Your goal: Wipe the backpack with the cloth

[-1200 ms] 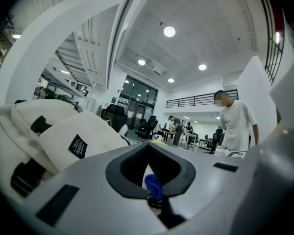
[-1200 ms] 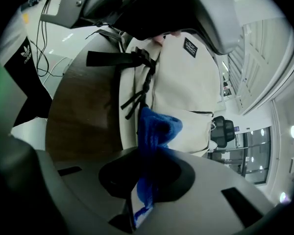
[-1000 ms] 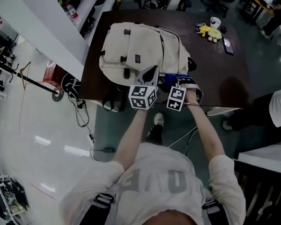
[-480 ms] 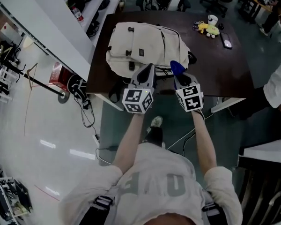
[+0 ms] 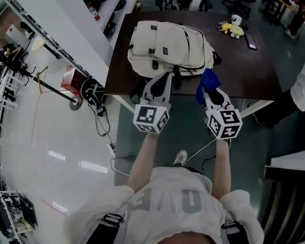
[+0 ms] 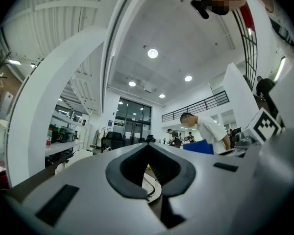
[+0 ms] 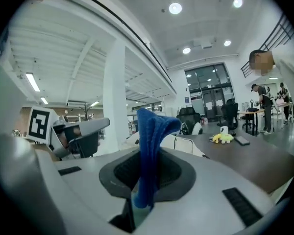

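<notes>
A cream backpack [image 5: 170, 47] lies flat on the dark table [image 5: 244, 70] in the head view. Both grippers hang off the table's near edge, short of the backpack. My left gripper [image 5: 163, 78] points at the backpack's near side with its jaws shut and nothing between them; in the left gripper view [image 6: 149, 148] the pads meet. My right gripper [image 5: 209, 89] is shut on a blue cloth [image 5: 208, 81], which stands up in a fold between the pads [image 7: 149, 136]. Beyond the cloth, the pale backpack [image 7: 188, 143] shows in the right gripper view.
A yellow toy [image 5: 235, 29], a white cup [image 5: 237, 19] and a phone [image 5: 252, 38] lie at the table's far right. A person in white [image 5: 304, 80] stands by the right edge. White shelving [image 5: 76, 29] runs along the left; cables [image 5: 99, 123] trail on the floor.
Both grippers have drawn back from the backpack toward me, off the table's near edge. The right one took the blue cloth with it and moved to the right.
</notes>
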A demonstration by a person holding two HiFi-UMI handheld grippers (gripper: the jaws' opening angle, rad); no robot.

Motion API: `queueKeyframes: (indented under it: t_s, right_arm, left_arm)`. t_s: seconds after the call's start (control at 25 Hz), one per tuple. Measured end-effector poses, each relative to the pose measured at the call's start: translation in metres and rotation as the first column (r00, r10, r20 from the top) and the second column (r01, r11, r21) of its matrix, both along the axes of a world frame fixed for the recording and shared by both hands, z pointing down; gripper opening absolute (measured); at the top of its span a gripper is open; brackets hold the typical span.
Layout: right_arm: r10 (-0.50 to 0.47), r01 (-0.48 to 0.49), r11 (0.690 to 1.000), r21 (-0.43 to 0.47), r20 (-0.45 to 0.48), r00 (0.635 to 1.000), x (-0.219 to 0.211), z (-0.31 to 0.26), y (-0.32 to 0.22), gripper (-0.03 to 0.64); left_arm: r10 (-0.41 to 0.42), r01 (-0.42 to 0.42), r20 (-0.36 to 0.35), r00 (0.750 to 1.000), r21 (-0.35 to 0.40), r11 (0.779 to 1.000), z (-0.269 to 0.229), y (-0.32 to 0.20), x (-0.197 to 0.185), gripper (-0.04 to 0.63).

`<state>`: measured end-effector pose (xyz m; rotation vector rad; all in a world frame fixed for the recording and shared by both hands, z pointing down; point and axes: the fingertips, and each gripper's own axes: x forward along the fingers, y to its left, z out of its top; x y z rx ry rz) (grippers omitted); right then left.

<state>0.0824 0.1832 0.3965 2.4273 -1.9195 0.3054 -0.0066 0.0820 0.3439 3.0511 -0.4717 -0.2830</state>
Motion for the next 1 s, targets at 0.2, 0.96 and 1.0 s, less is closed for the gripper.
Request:
queueKeyframes:
  t_s: [0.2,0.96,1.0]
  right_arm:
    - [0.06,-0.061,0.996,0.071,0.015,0.998,-0.044,-0.025,0.022,0.041]
    - [0.146,-0.144,0.989,0.027,-0.06,0.987,-0.185,-0.029,0.115,0.041]
    - [0.149,-0.148,0.989,0.025,-0.065,0.987,-0.183,-0.03,0.118,0.041]
  left_arm:
    - [-0.004,0.004,-0.021,1.0,-0.017,1.0,-0.006,0.012,-0.056,0.005]
    - [-0.018,0.019,0.014,1.0,-0.035,0.999,-0.01,0.097,-0.195,0.005]
    - [-0.015,0.015,0.013,1.0,-0.031,0.999,-0.012,0.102,-0.193,0.005]
